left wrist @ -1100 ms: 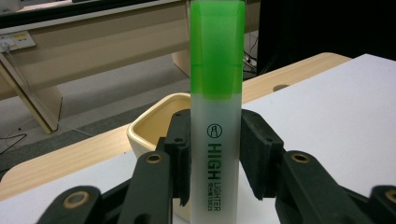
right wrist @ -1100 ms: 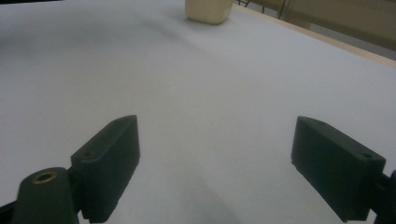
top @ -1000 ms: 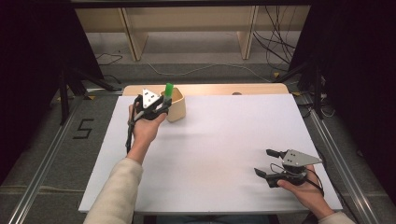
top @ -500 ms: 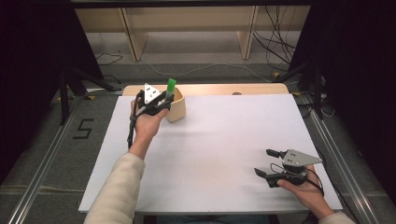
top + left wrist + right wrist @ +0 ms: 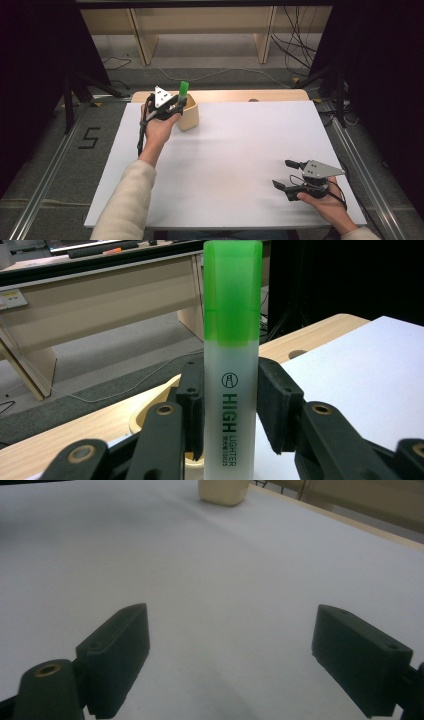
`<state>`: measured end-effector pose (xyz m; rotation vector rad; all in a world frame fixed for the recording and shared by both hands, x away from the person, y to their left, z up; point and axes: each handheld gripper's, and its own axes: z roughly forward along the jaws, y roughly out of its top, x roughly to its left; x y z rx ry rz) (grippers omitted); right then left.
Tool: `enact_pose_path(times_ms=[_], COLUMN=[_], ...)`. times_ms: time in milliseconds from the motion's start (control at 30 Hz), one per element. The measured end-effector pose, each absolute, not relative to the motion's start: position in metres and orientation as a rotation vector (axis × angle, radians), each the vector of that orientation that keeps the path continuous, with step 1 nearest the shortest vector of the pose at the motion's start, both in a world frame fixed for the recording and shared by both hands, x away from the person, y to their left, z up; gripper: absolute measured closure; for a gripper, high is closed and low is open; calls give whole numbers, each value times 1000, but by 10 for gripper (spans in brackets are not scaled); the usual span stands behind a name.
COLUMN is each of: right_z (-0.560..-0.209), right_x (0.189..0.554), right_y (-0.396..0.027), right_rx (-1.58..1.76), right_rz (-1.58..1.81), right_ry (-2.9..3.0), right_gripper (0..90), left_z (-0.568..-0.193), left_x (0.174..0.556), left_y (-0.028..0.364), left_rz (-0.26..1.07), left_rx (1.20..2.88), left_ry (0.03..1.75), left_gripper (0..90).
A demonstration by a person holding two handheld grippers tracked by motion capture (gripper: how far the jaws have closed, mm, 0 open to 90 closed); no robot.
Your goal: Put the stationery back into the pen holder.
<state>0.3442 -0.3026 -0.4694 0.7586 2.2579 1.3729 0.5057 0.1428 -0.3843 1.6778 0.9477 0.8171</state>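
Highlighter (image 5: 231, 390) — green cap, frosted body, upright

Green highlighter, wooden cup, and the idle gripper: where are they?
green highlighter (image 5: 231, 405): left gripper view, on its printed barrel, clamped by the left gripper.
wooden cup (image 5: 190, 116): high view, on its side wall.
right gripper (image 5: 287, 174): high view, midway between its open fingertips.

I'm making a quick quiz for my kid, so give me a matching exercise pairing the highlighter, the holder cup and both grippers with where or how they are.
Column one:
1. green-capped translucent highlighter
2. beige rounded holder cup
3. left gripper
4. right gripper

Column two:
A. jaws wide apart, nothing between them
B. upright between two jaws
C. stands at the white mat's far edge
D. clamped on the pen

Pairs: 1-B, 2-C, 3-D, 4-A
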Motion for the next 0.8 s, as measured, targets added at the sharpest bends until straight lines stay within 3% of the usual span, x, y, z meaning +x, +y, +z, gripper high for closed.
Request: enact_pose_path(times_ms=[800], right_z=[-470], right_x=[345], right_y=[-303], right_rx=[744], right_rz=[1375], right_ry=[2257], right_gripper=[163], left_z=[-381], left_x=[520], left_y=[133], left_rz=[850], left_rx=[1659], left_ry=[941], left_gripper=[663])
